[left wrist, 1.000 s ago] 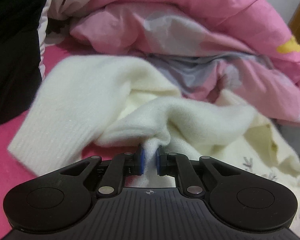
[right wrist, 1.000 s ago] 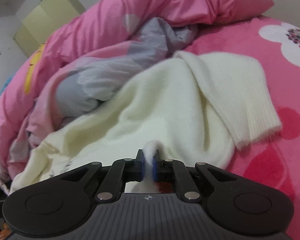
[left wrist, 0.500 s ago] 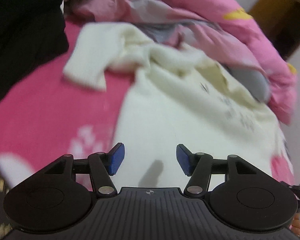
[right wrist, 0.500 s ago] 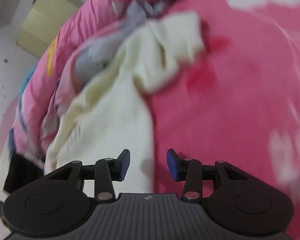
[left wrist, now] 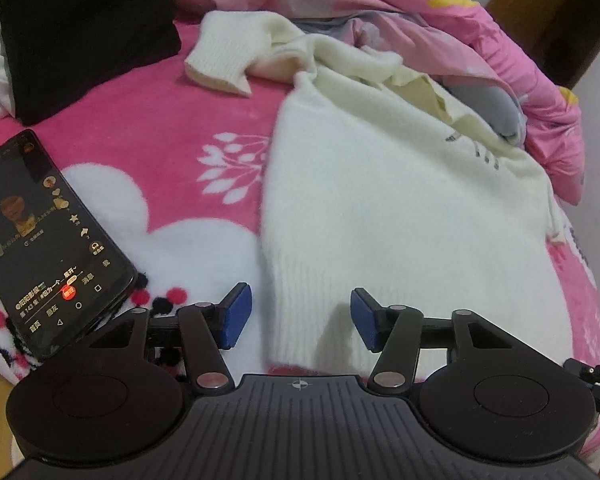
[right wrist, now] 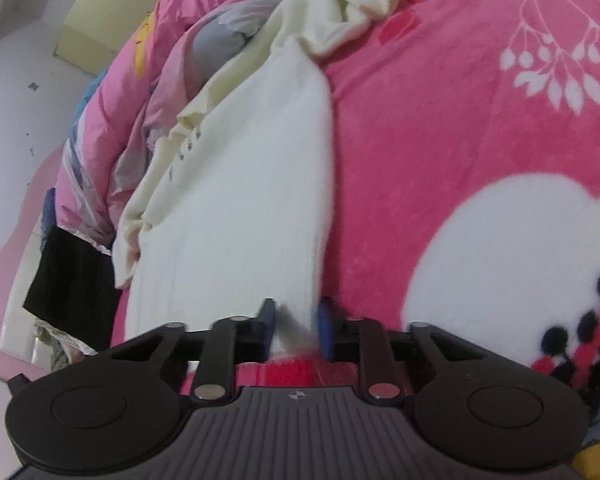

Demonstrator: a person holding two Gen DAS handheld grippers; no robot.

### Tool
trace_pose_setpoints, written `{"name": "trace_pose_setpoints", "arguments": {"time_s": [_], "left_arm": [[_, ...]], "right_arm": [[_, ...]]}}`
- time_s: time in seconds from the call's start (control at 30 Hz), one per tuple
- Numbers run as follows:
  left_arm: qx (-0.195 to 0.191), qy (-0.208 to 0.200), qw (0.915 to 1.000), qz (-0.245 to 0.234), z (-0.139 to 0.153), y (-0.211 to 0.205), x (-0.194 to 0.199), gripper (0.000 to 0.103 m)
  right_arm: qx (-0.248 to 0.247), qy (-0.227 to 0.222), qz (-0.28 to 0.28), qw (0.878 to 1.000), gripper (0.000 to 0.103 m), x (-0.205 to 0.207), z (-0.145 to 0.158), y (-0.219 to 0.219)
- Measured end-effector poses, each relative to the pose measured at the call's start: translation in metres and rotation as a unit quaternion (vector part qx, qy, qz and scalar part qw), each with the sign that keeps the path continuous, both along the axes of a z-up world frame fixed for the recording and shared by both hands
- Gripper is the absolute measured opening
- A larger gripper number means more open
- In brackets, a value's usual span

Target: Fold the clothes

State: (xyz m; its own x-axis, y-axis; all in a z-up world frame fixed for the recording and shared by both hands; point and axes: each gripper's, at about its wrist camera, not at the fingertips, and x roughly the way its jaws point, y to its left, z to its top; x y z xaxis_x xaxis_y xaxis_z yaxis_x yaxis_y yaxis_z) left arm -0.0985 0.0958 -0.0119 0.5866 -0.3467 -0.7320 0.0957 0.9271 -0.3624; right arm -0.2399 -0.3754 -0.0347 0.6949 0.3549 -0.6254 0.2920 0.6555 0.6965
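Left wrist view. Item: cream sweater (left wrist: 380, 200), lying lengthwise on the pink blanket (left wrist: 148, 92), ribbed hem nearest me, one sleeve crumpled at the far end. My left gripper (left wrist: 298, 318) is closing over the hem's left corner, pads not yet pressing; I am judging that the thick knit may be slipping out or bunching. Hazard: a phone (left wrist: 48, 248) is lying just beside that corner and may be getting dragged.

Right wrist view. My right gripper (right wrist: 296, 330) is closing on the hem edge of the sweater (right wrist: 236, 208), knit between the pads. Hazard: uneven pulls would be skewing the fold.
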Motion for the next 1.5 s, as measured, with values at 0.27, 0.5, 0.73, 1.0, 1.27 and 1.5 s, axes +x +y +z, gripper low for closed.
{"name": "trace_pose_setpoints", "arguments": {"time_s": [0.27, 0.5, 0.73, 1.0, 1.27, 1.5], "left_arm": [[-0.027, -0.024, 0.9993, 0.005, 0.009, 0.008, -0.012, 0.005], [-0.066, -0.035, 0.9967, -0.033, 0.041, 0.015, -0.035, 0.005], [-0.008, 0.007, 0.9983, -0.057, 0.012, 0.015, -0.042, 0.005], [0.035, -0.017, 0.9964, -0.075, 0.031, 0.023, -0.062, 0.009], [0.015, -0.078, 0.9907, -0.11, 0.052, 0.001, -0.058, 0.01], [0.047, -0.041, 0.989, -0.134, -0.003, -0.049, -0.027, 0.011]], "right_arm": [[0.004, -0.035, -0.024, 0.999, 0.008, -0.015, 0.016, 0.002], [0.037, -0.056, -0.036, 0.997, 0.008, -0.039, 0.033, -0.001], [0.05, -0.021, -0.05, 0.997, 0.008, -0.058, 0.004, -0.001], [-0.053, 0.005, -0.049, 0.997, 0.013, -0.069, 0.023, 0.003], [-0.215, -0.069, 0.035, 0.973, 0.013, -0.035, 0.079, 0.049], [-0.336, -0.049, 0.129, 0.932, 0.018, 0.011, 0.041, 0.095]]}}
